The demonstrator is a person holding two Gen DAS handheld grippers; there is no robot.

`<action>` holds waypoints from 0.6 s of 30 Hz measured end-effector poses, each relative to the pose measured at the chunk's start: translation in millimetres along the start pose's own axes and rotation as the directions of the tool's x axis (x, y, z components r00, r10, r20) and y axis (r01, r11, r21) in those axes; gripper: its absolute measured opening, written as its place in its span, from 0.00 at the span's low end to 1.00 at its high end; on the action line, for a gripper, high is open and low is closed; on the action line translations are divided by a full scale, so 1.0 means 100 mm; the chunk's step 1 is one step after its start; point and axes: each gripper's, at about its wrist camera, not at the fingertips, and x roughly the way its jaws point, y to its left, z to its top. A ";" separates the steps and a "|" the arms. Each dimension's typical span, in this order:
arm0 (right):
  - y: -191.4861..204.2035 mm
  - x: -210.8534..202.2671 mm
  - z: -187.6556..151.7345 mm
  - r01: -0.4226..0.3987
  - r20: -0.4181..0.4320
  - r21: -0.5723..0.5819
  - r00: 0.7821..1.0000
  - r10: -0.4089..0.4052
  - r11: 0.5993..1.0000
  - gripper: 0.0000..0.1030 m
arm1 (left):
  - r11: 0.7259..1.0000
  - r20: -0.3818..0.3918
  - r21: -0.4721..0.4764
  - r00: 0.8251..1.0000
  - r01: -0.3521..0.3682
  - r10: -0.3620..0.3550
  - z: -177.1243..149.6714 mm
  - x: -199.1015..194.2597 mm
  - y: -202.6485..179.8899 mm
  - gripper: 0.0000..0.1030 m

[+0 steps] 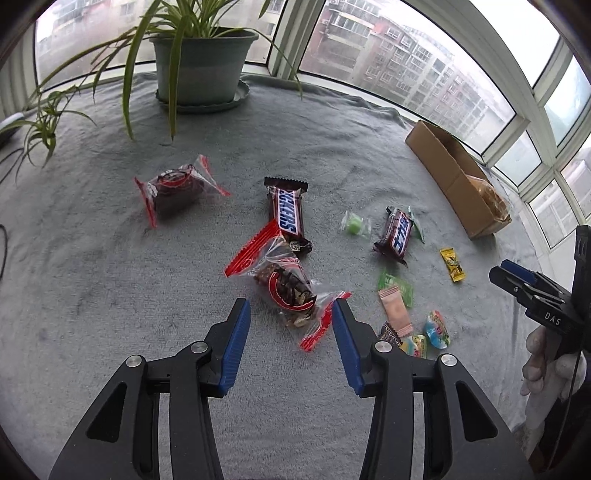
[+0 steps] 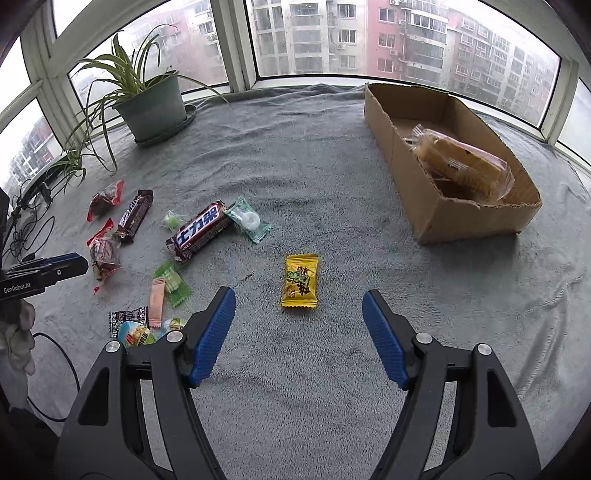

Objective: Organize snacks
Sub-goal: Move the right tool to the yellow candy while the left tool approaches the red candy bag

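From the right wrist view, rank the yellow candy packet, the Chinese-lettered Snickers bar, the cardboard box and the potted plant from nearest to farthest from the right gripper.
1. Yellow candy packet: just ahead of the open right gripper, centred between its fingers.
2. Chinese-lettered Snickers bar: farther out, ahead to the left.
3. Cardboard box: ahead to the right, holding one wrapped snack.
4. Potted plant: far left, by the window.

I'm in a flat, in a glazed bay-window nook; curved window frames (image 2: 236, 44) span the top of the frame, apartment blocks (image 2: 369, 33) outside; a potted spider plant (image 2: 151, 107) upper left stands on a grey blanket (image 2: 314, 158).
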 end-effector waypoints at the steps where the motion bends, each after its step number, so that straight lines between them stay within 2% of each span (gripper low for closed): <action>1: 0.00 0.03 0.00 0.001 -0.005 0.002 1.000 -0.001 1.000 0.72 | 1.000 -0.006 -0.012 1.000 -0.002 0.002 0.01 0.03 0.01 0.50; 2: 0.00 0.06 0.00 0.003 -0.010 0.003 1.000 -0.003 1.000 0.72 | 1.000 -0.012 -0.021 1.000 -0.005 0.004 0.01 0.06 0.02 0.54; 8: 0.00 0.25 0.03 0.021 -0.038 -0.001 0.999 -0.021 1.000 0.70 | 0.998 -0.018 -0.057 1.000 -0.017 0.016 0.06 0.18 0.04 0.55; 10: 0.00 0.33 0.05 0.032 -0.055 -0.002 0.998 -0.032 0.999 0.58 | 0.998 -0.020 -0.056 1.000 -0.023 0.022 0.06 0.22 0.03 0.55; 12: -0.01 0.41 0.06 0.037 -0.071 -0.001 0.997 -0.037 0.999 0.54 | 0.998 -0.023 -0.059 0.999 -0.034 0.032 0.07 0.25 0.03 0.55; 16: 0.03 0.50 0.08 0.056 -0.085 -0.032 0.995 -0.059 0.998 0.52 | 0.996 -0.015 -0.059 0.998 -0.061 0.061 0.10 0.30 0.00 0.55; 17: 0.04 0.52 0.08 0.060 -0.088 -0.043 0.994 -0.064 0.997 0.51 | 0.996 -0.015 -0.058 0.998 -0.066 0.066 0.10 0.31 0.00 0.55; 18: 0.05 0.53 0.08 0.066 -0.093 -0.052 0.993 -0.071 0.996 0.45 | 0.996 -0.014 -0.055 0.997 -0.075 0.074 0.10 0.32 -0.02 0.55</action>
